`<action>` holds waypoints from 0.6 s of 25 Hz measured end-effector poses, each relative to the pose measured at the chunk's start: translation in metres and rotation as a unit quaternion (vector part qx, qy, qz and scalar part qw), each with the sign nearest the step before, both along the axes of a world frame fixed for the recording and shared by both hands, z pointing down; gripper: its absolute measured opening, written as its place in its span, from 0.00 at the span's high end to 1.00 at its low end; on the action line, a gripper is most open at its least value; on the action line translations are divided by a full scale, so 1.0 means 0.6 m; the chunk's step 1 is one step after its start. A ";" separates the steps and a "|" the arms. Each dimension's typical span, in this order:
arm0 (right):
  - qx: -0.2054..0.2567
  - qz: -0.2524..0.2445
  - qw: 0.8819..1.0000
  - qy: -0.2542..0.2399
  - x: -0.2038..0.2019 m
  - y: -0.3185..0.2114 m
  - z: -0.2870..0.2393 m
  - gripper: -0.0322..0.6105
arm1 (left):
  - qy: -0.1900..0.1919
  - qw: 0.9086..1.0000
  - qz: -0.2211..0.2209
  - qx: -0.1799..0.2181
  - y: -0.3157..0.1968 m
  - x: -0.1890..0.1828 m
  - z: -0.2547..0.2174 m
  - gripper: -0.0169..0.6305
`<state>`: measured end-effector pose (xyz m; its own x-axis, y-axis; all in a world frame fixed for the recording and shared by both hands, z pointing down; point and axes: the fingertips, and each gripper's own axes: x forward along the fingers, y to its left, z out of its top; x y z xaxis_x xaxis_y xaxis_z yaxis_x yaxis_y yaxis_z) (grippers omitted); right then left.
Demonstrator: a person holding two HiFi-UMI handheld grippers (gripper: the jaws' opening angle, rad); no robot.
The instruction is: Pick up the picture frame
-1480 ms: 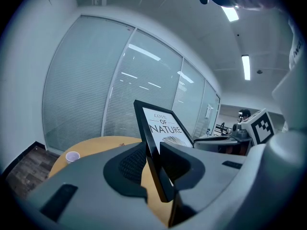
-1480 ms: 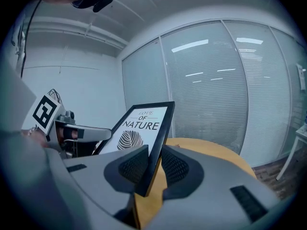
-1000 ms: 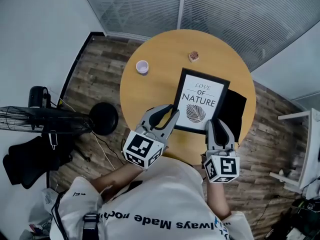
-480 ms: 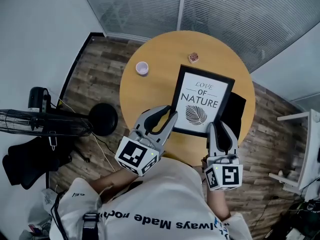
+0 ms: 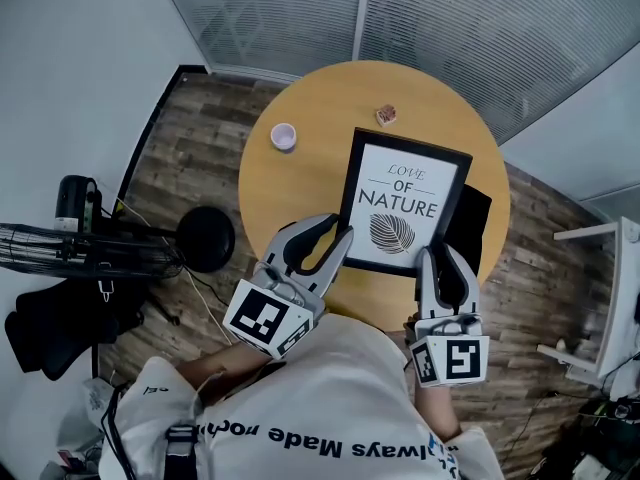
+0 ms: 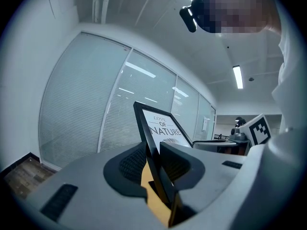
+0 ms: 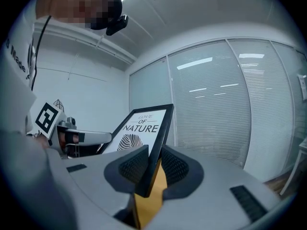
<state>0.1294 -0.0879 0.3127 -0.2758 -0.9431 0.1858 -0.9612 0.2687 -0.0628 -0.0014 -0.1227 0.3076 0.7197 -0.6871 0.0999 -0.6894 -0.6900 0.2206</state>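
Both the left tool and the right tool clamp the near edge of the picture frame, probably so it leaves the desk level.

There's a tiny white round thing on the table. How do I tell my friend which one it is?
Start at the round wooden table. On its left side, left of the black picture frame, sits the small white cup. It is round and pale, unlike the brownish lump by the frame's top edge.

Tabletop bare left of picture frame; white cup, small brown object farther back.
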 end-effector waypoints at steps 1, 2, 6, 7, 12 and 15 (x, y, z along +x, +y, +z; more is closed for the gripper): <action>0.001 0.000 1.000 0.000 0.000 0.000 -0.002 0.79 | 0.000 1.000 0.000 0.000 0.000 0.000 -0.002 0.82; 0.002 0.000 1.000 0.000 0.000 0.000 -0.003 0.79 | 0.000 1.000 0.000 0.001 0.000 -0.001 -0.003 0.82; 0.003 0.000 1.000 -0.003 -0.001 -0.003 -0.002 0.80 | 0.000 1.000 -0.001 -0.001 -0.003 -0.002 -0.001 0.82; 0.002 0.000 1.000 -0.003 0.000 -0.004 -0.002 0.80 | 0.000 1.000 -0.001 -0.002 -0.003 -0.001 -0.001 0.82; 0.000 -0.001 1.000 -0.003 0.000 -0.005 -0.001 0.80 | 0.000 1.000 -0.001 -0.004 -0.003 -0.001 -0.001 0.82; 0.000 0.000 1.000 -0.003 0.000 -0.004 -0.001 0.80 | 0.000 1.000 0.000 -0.004 -0.003 -0.001 -0.001 0.82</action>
